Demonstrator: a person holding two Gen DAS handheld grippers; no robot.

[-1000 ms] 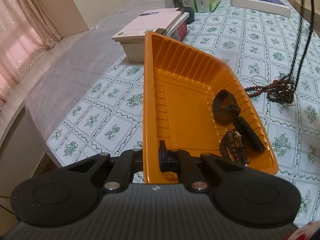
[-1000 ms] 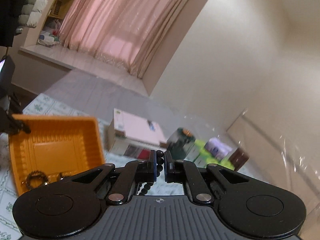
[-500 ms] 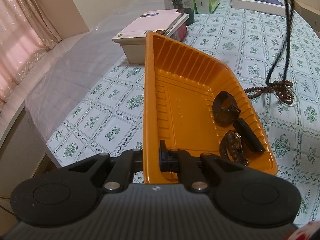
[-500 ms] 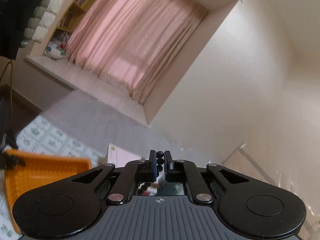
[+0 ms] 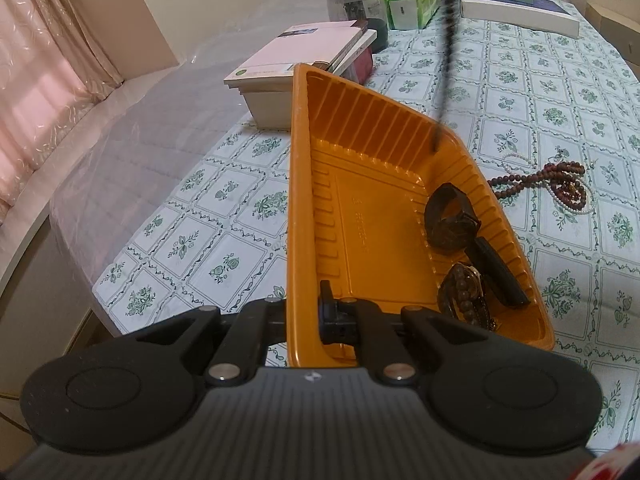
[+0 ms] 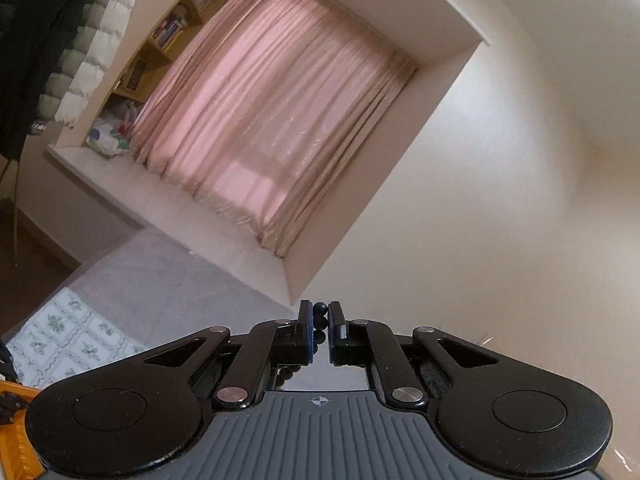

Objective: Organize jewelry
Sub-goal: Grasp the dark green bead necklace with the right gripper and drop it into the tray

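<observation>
Right wrist: bead strand mostly hidden.

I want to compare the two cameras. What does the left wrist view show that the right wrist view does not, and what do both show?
Only the left wrist view: the watch and bead bracelet inside the orange tray, the brown bead necklace on the tablecloth, the books, and the left tongs shut on the tray's wall.

Only the right wrist view: the right tongs shut on the black bead strand, and the bookshelf.

Both: tray, tablecloth, black strand, pink curtain.
</observation>
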